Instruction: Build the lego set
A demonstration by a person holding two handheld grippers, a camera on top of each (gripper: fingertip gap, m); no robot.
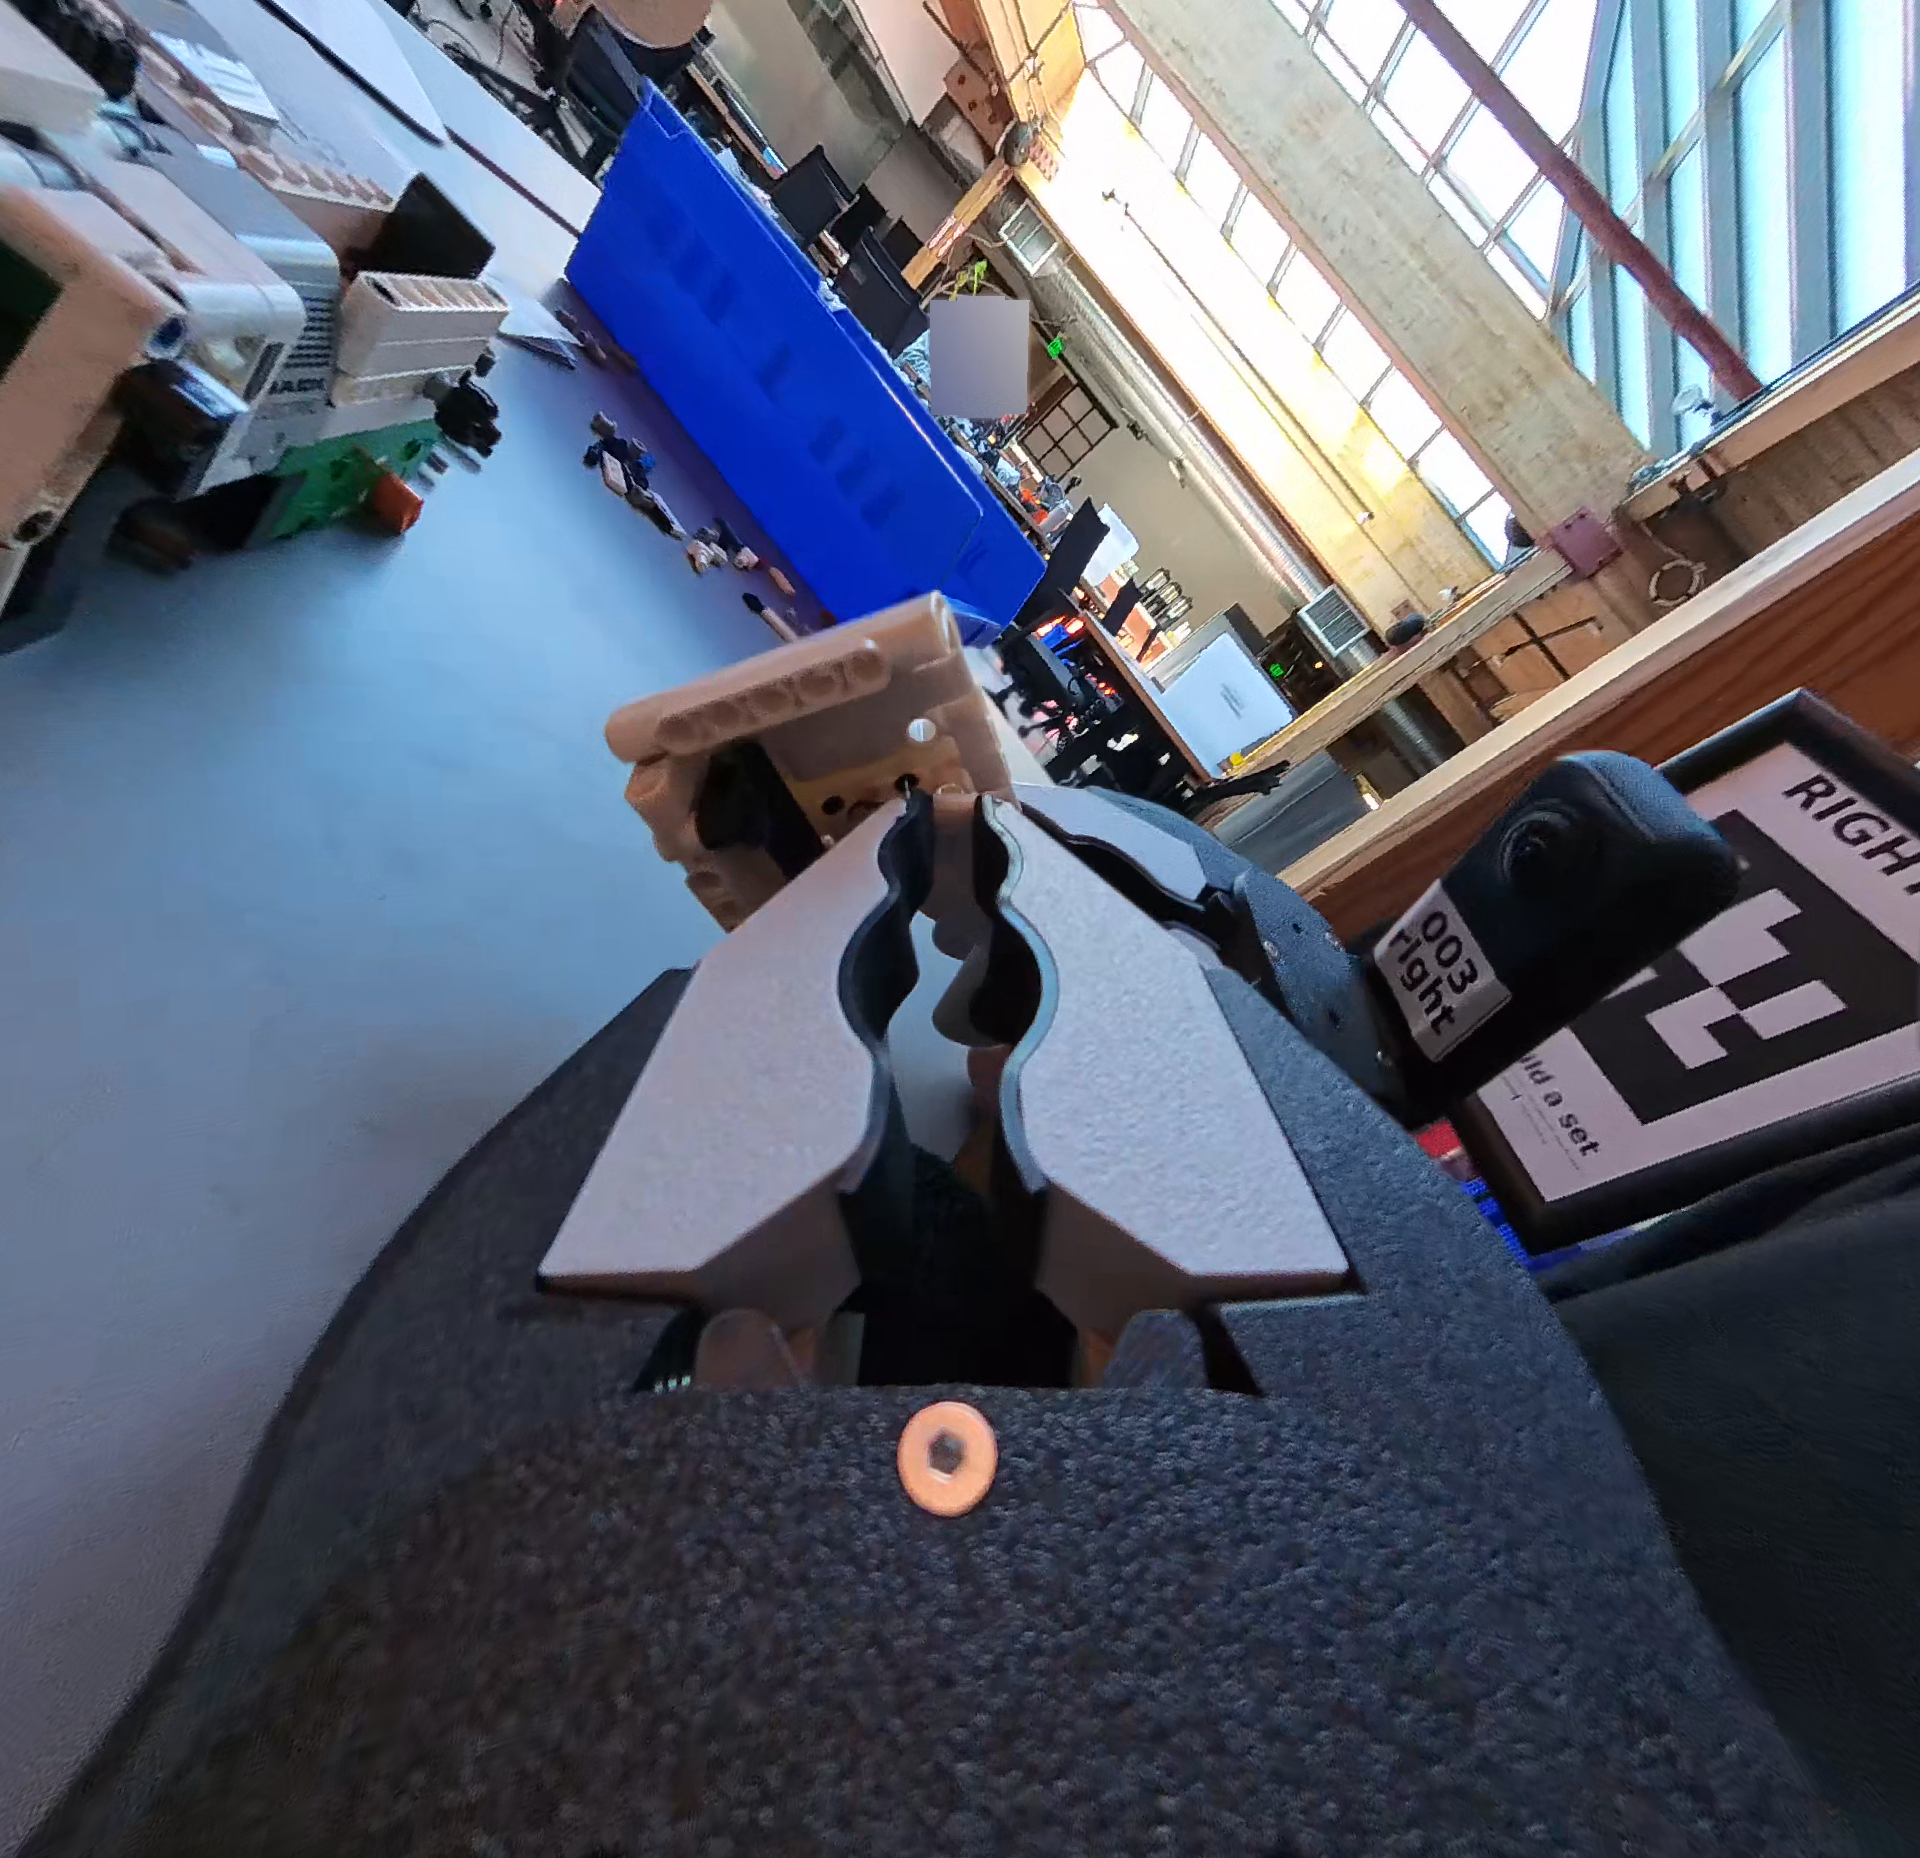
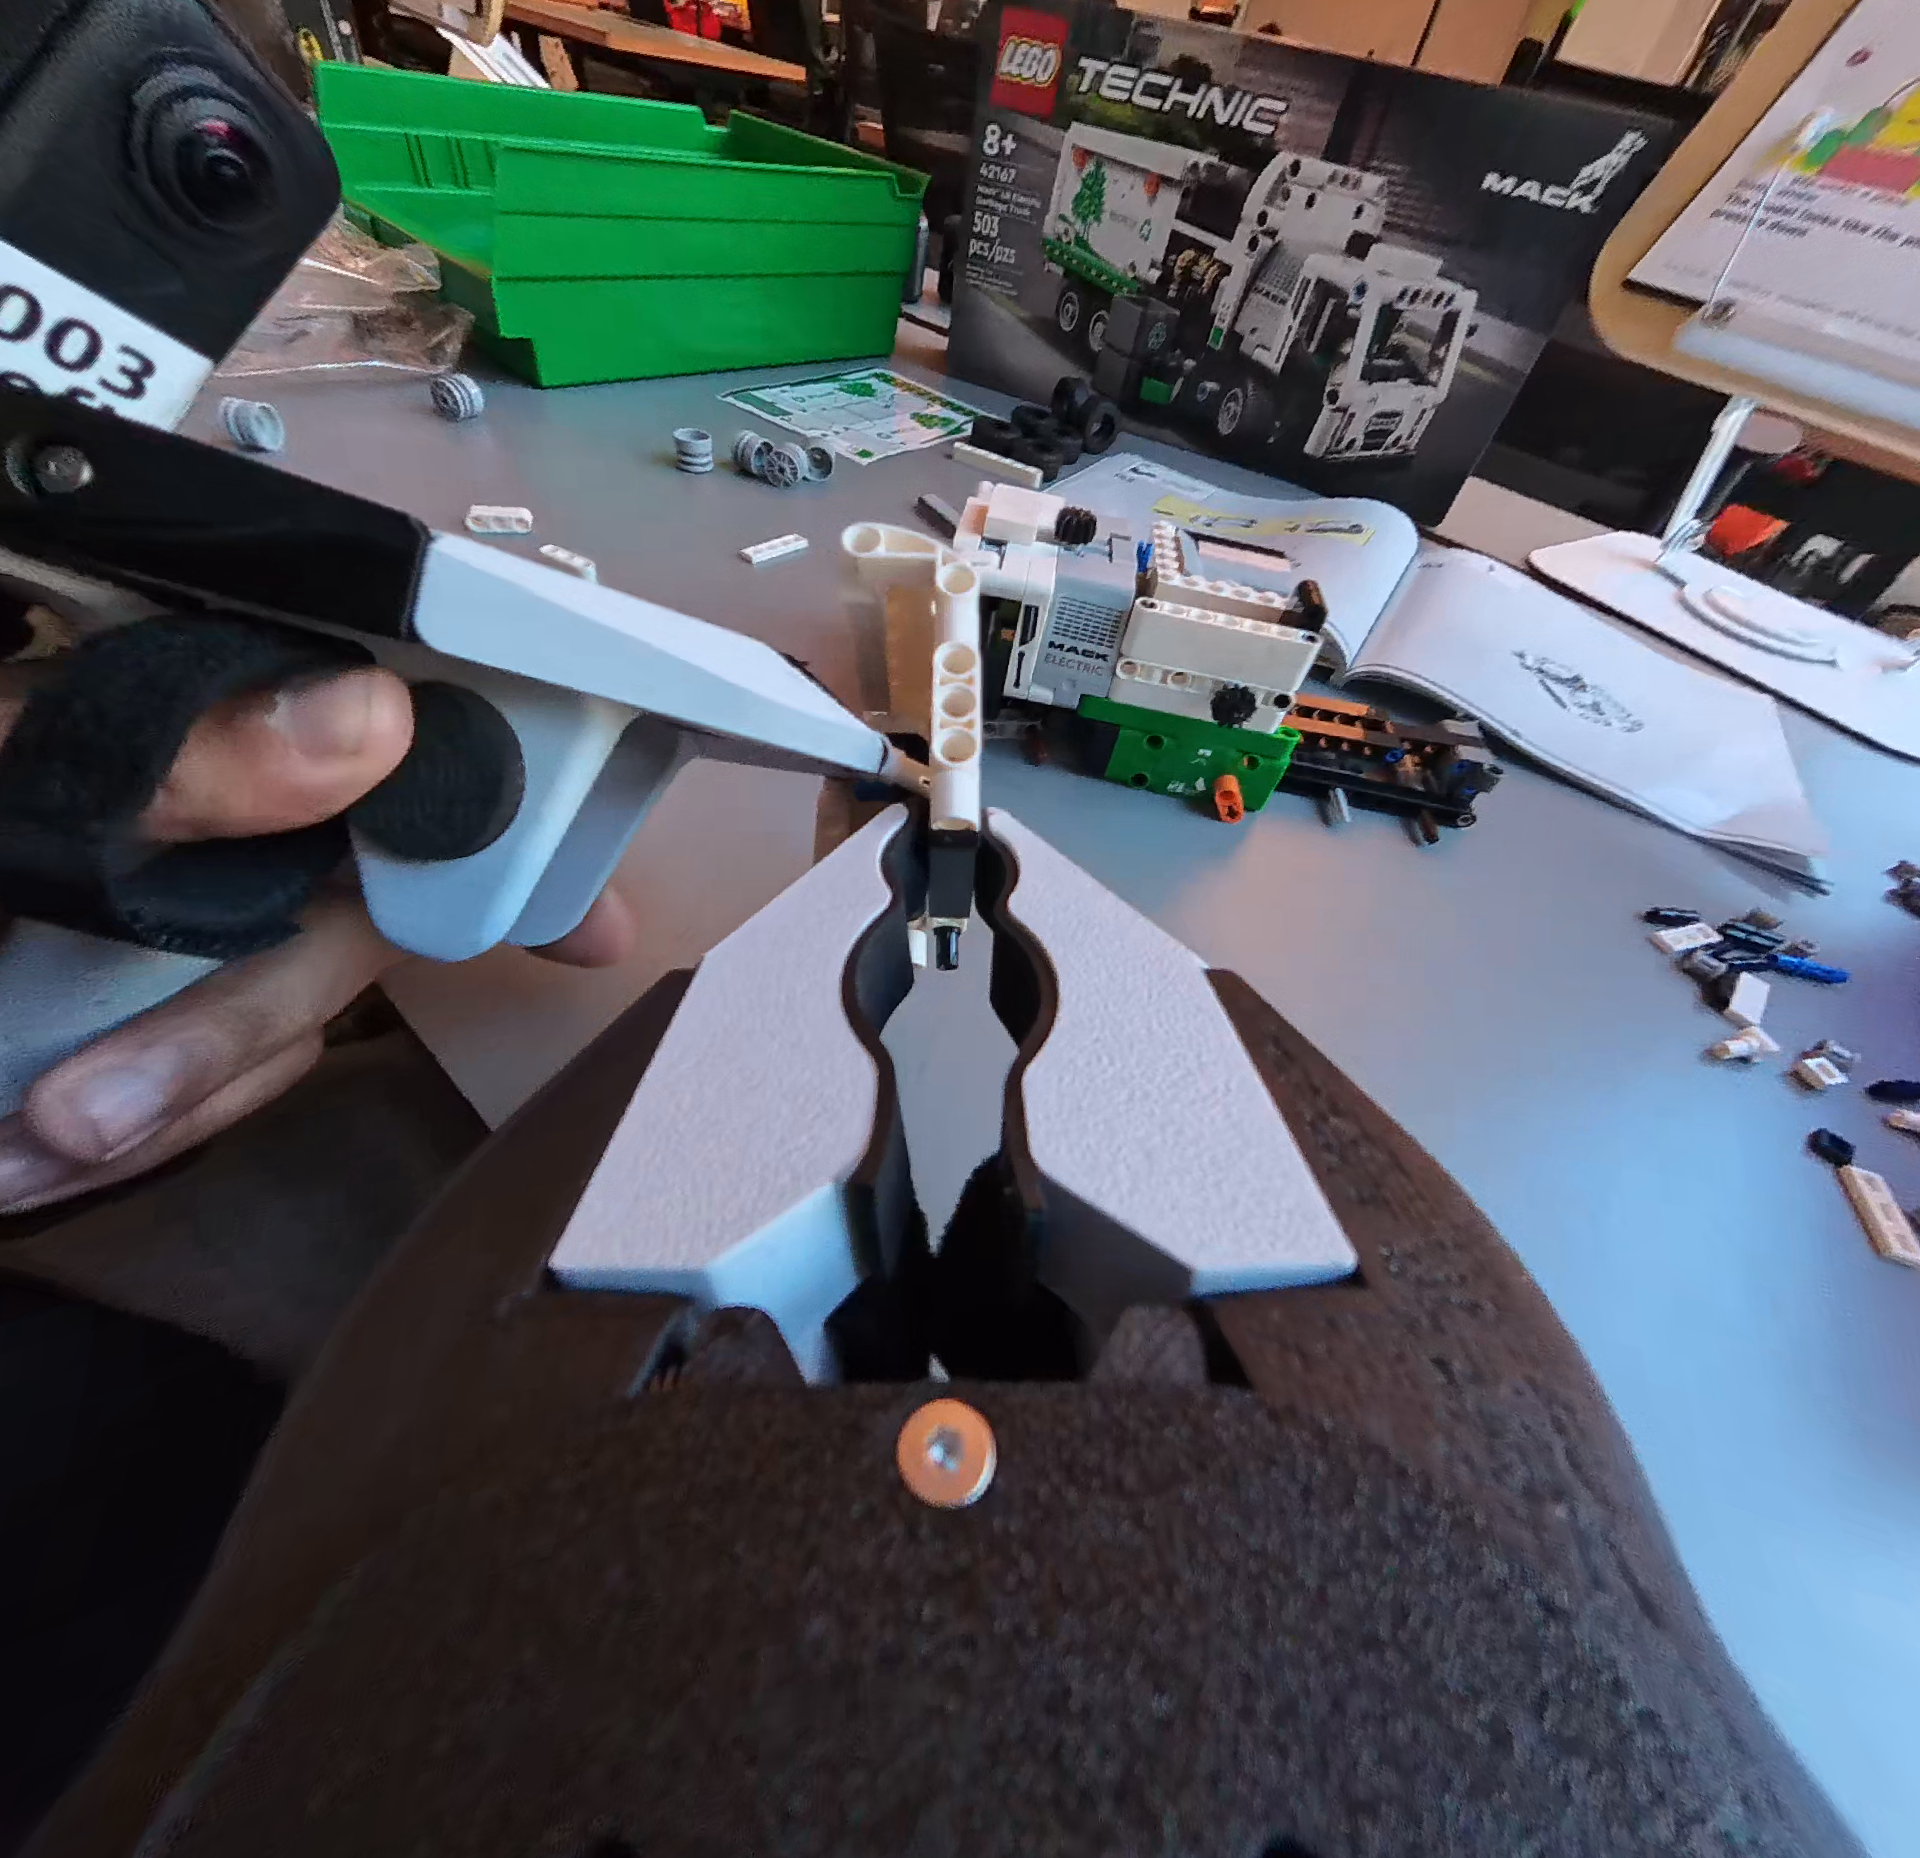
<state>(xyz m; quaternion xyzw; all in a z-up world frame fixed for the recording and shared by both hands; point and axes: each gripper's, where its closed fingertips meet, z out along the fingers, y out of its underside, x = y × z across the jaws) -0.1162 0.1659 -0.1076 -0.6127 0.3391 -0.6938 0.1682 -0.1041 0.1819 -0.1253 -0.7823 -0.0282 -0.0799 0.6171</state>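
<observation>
My right gripper (image 2: 948, 832) is shut on the black lower end of a white sub-assembly of beams (image 2: 951, 665) and holds it above the grey table (image 2: 1351, 1081). My left gripper (image 2: 896, 764) comes in from the left, a gloved hand on its handle. It is shut on a small light pin, with its tip against the sub-assembly. In the left wrist view the left gripper (image 1: 948, 809) touches the sub-assembly (image 1: 800, 717), and the right gripper's camera (image 1: 1600, 873) shows on the right. The half-built white and green truck (image 2: 1143, 655) stands beyond.
The set's box (image 2: 1299, 250) and a green bin (image 2: 644, 239) stand at the back. An open instruction booklet (image 2: 1538, 686) lies right of the truck. Grey wheel hubs (image 2: 769, 452), black tyres (image 2: 1049, 426) and loose small parts (image 2: 1756, 977) are scattered. A blue bin (image 1: 790, 395) borders the table.
</observation>
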